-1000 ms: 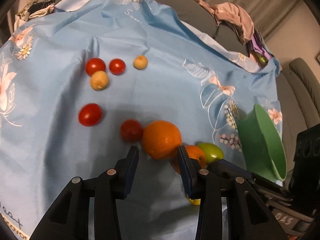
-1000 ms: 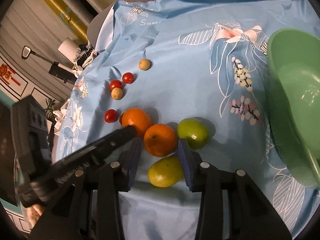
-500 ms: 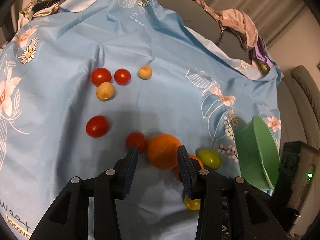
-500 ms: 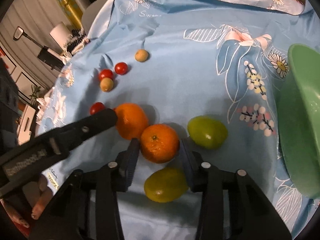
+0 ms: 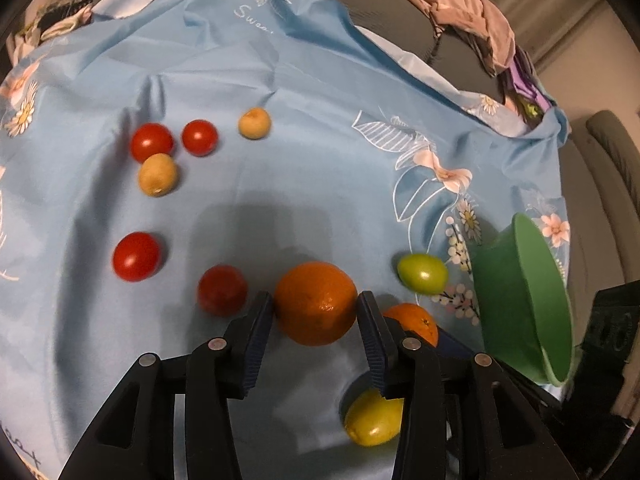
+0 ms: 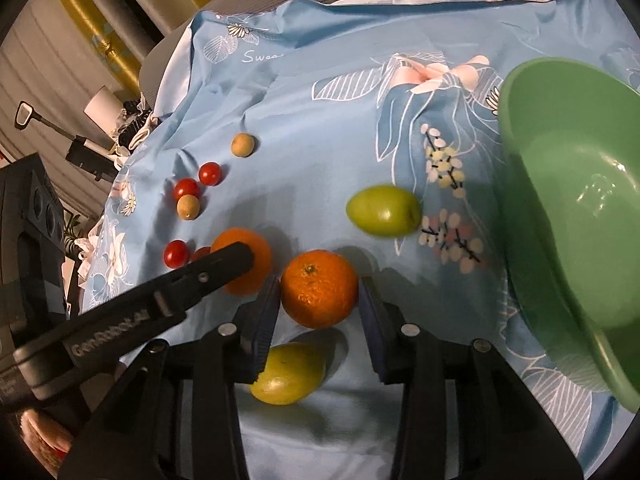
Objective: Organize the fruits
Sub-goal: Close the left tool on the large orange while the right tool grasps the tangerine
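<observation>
**Orange Fruit Between Both Sets of Jaws, Green Bowl Waiting at the Right**

Orange and dimpled, the larger round orange (image 5: 316,303) sits between the blue-padded jaws of the left gripper (image 5: 316,314), which stand spread to about the fruit's width; whether the pads actually press the skin cannot be told. The right gripper (image 6: 319,300) frames the smaller round orange (image 6: 319,289) the same way, pads close on both sides, contact unclear.

Both oranges lie near the front of the creased light-blue floral cloth (image 5: 304,92). A smooth green plum-shaped fruit (image 6: 383,211) rests further right, towards the glossy green plastic bowl (image 6: 520,128), which appears to hold nothing yet. A yellow-green oval fruit (image 6: 287,374) lies nearest, partly under the right jaws. Small shiny red tomatoes (image 5: 152,142) and matt tan round fruits (image 5: 157,175) are scattered far left.

Risks, as I judge them: the oranges are round and the cloth is slack, so a pad closing off-centre could roll one away. The two grippers work very close together, and lifting at once may knock them together. The bowl looks light and could tip or slide if fruit is dropped against its rim.
</observation>
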Available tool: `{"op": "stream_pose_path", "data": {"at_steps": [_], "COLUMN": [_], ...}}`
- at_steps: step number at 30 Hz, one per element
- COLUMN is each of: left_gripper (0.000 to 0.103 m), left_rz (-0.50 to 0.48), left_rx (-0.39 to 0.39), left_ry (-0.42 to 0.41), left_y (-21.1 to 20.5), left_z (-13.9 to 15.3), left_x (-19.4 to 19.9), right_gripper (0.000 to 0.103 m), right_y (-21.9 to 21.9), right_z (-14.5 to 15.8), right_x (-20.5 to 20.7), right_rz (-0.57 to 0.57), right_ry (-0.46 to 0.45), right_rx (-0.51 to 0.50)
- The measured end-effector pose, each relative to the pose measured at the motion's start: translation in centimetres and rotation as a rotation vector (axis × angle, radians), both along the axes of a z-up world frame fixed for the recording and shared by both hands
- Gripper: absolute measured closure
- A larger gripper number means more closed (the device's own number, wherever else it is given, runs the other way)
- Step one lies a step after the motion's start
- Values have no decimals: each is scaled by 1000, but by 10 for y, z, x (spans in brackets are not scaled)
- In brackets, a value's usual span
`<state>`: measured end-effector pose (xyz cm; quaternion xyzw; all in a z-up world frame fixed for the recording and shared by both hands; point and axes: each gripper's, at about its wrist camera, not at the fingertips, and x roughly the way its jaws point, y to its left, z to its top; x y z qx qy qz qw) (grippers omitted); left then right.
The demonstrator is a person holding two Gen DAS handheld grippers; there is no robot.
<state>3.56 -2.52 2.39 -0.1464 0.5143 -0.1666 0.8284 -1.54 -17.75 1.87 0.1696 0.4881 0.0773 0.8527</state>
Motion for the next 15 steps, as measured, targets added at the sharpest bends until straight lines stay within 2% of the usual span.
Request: {"op": "stream_pose_path", "data": {"at_steps": [15], "left_gripper": [62], "left_rz": [71], "left_rx": [-20], "left_ry": [-29], "left_y": [4], "left_z": [-1], "left_x": [-4], "right_gripper": [62], "right_y": [-5], "right_z": [2], "right_x": [-4], "right_rz": [-19], "right_ry": [-18], "right_rx": [-3]}}
